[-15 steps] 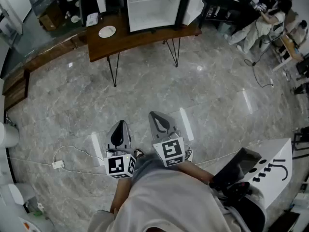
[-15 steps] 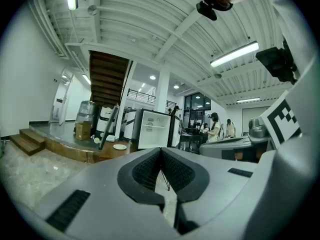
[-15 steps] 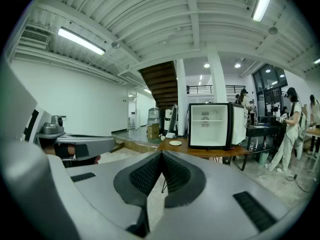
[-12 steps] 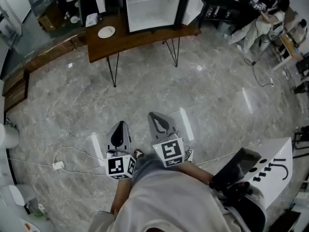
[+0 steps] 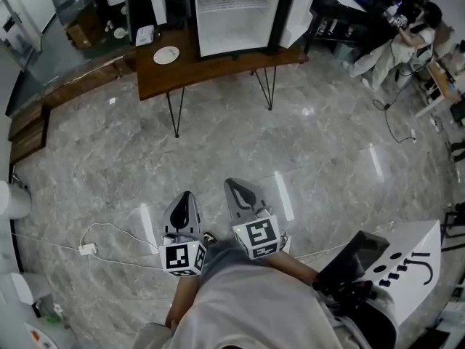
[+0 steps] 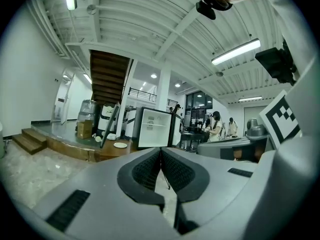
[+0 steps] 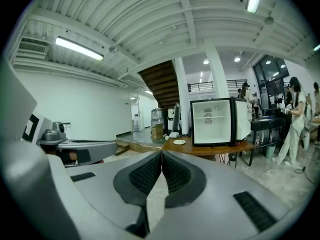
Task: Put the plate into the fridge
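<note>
In the lower centre of the head view, the left hand-held gripper (image 5: 185, 198) and the right hand-held gripper (image 5: 234, 187) both have their jaws pressed together on nothing. The white plate (image 5: 166, 54) lies at the upper left on the wooden counter (image 5: 218, 67), just left of the open fridge (image 5: 234, 17) and well apart from both.

- The left gripper (image 6: 161, 153) has its jaws pressed together, with nothing between them.
- Beyond the tips, a white plate (image 6: 120, 145) lies on a wooden table (image 6: 112, 153).
- Just right of the plate, a small fridge (image 6: 152, 131) stands open.
</note>
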### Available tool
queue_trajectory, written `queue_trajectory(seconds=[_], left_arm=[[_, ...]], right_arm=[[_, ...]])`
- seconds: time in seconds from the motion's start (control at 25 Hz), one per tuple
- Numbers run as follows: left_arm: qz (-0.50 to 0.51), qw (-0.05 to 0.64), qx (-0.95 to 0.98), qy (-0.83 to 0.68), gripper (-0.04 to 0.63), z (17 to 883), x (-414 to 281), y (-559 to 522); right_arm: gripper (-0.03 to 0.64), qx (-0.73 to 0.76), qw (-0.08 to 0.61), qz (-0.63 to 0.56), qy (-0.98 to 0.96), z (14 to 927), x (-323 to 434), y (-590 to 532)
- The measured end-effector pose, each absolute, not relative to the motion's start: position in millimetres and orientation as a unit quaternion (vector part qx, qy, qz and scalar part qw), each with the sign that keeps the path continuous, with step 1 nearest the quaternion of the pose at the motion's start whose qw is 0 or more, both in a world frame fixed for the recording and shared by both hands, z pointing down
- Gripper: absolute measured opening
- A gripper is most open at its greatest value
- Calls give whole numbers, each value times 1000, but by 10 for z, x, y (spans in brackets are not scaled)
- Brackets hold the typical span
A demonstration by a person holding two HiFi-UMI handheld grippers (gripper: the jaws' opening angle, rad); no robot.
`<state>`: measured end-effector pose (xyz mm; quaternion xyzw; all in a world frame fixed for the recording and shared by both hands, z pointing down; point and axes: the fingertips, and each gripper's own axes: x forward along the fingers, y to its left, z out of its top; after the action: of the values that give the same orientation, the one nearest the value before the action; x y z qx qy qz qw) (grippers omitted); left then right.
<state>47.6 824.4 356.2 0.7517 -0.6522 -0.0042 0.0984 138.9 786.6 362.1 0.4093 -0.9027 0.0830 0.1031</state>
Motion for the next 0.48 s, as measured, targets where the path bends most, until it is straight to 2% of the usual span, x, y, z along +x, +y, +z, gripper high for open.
queue_trajectory(seconds=[0.48], left_arm=[[26, 110, 742, -661, 20, 3708, 1081, 7670]], right_arm=[[18, 389, 124, 103, -907, 3862, 1958, 7252]])
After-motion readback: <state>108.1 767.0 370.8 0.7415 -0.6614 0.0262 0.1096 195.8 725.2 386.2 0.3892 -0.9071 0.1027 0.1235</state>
